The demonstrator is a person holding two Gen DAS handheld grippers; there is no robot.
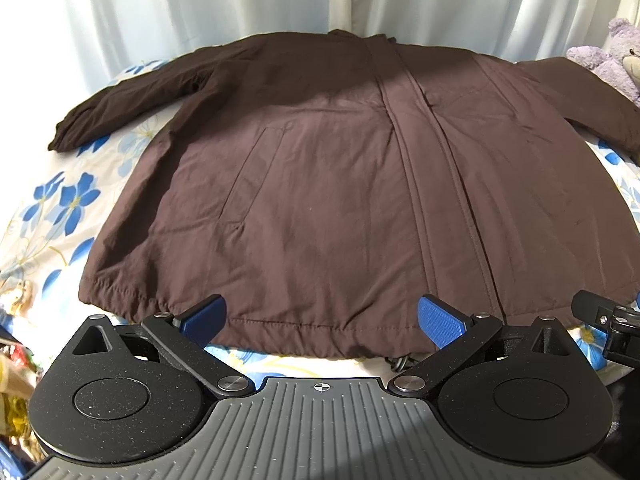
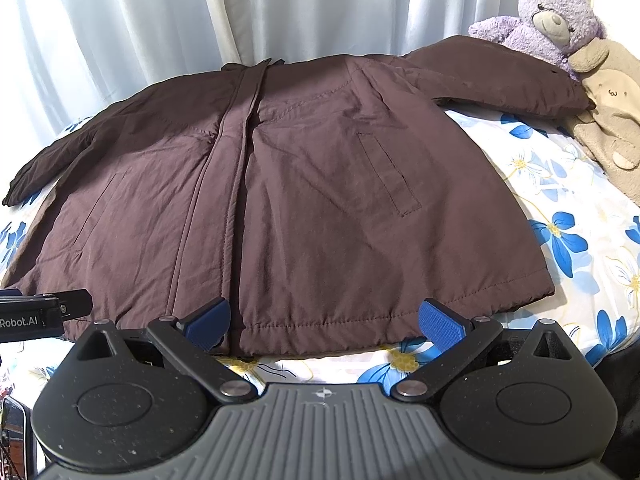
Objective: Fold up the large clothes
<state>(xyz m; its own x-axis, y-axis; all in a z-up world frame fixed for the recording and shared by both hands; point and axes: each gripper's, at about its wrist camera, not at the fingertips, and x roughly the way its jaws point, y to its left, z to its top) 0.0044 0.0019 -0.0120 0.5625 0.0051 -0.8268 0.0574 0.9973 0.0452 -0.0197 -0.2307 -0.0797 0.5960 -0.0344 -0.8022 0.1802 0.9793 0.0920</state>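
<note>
A dark brown jacket (image 1: 320, 184) lies flat and front up on the bed, hem toward me, both sleeves spread out to the sides. It also shows in the right wrist view (image 2: 304, 200). My left gripper (image 1: 322, 320) is open and empty, its blue pads just over the hem left of the front placket. My right gripper (image 2: 326, 322) is open and empty over the hem right of the placket. Part of the right gripper (image 1: 608, 320) shows at the right edge of the left wrist view, and part of the left gripper (image 2: 40, 316) shows at the left edge of the right wrist view.
The bed sheet (image 2: 560, 208) is white with blue flowers. A purple teddy bear (image 2: 548, 20) and a beige plush toy (image 2: 612, 112) lie at the far right, touching the jacket's right sleeve. White curtains (image 1: 240, 0) hang behind the bed. Clutter (image 1: 16, 380) sits at the lower left.
</note>
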